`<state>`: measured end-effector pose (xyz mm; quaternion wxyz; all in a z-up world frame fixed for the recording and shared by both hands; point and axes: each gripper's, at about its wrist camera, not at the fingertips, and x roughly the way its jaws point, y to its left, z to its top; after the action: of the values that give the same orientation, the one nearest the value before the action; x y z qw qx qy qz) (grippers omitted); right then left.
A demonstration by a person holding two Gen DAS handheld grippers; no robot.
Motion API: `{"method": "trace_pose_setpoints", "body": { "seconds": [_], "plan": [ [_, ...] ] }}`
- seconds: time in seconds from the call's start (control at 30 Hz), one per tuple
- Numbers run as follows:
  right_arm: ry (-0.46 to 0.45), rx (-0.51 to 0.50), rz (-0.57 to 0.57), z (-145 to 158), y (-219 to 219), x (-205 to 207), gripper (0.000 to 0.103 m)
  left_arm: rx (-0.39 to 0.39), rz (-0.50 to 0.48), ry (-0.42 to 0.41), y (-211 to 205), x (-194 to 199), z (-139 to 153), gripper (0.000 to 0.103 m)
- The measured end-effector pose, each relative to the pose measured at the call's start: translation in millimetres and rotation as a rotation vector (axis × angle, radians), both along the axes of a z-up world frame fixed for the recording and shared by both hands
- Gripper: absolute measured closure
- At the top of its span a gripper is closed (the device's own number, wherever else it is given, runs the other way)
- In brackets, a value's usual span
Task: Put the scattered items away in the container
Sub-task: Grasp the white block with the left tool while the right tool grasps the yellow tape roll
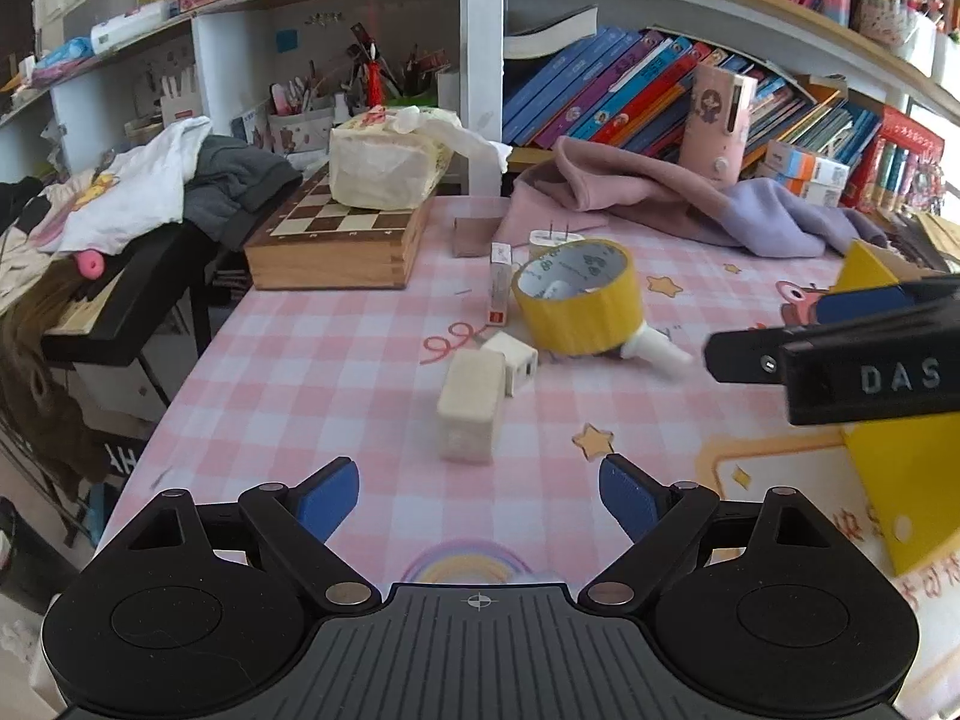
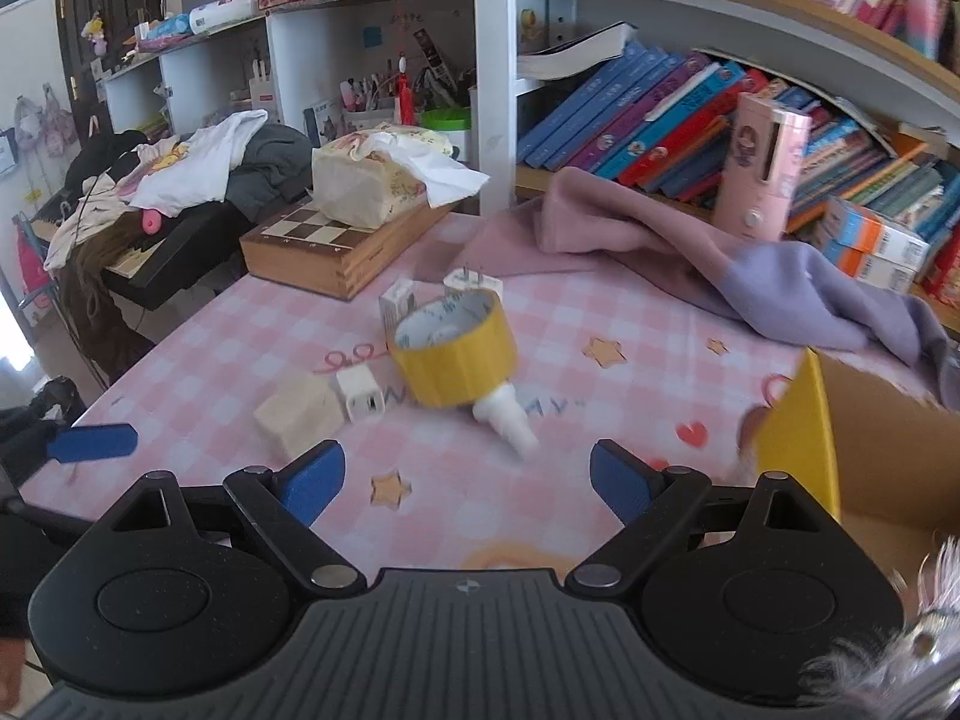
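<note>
Both tools, left tool [image 1: 479,495] and right tool [image 2: 467,483], hover wide and empty over a pink checked tabletop [image 1: 336,354]. Near its middle lie a yellow tape roll [image 1: 579,300], white tube [image 1: 657,351], cream block [image 1: 471,411] and white charger [image 1: 513,360]. The yellow-edged cardboard box [image 2: 804,420] sits right.

White bookshelves [image 1: 660,78] crammed with books stand behind a pink-checked table [image 1: 312,360].
</note>
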<state>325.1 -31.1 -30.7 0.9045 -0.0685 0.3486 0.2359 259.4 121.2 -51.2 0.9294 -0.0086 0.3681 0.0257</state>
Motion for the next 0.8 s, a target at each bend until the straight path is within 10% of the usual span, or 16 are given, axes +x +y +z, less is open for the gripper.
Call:
{"method": "trace_pose_setpoints", "body": {
  "seconds": [0.8],
  "plan": [
    [0.0, -0.247, 0.212, -60.3, 86.8, 109.7, 0.013, -0.01, 0.01, 0.083, 13.7, 92.2, -52.3, 0.056]
  ]
}}
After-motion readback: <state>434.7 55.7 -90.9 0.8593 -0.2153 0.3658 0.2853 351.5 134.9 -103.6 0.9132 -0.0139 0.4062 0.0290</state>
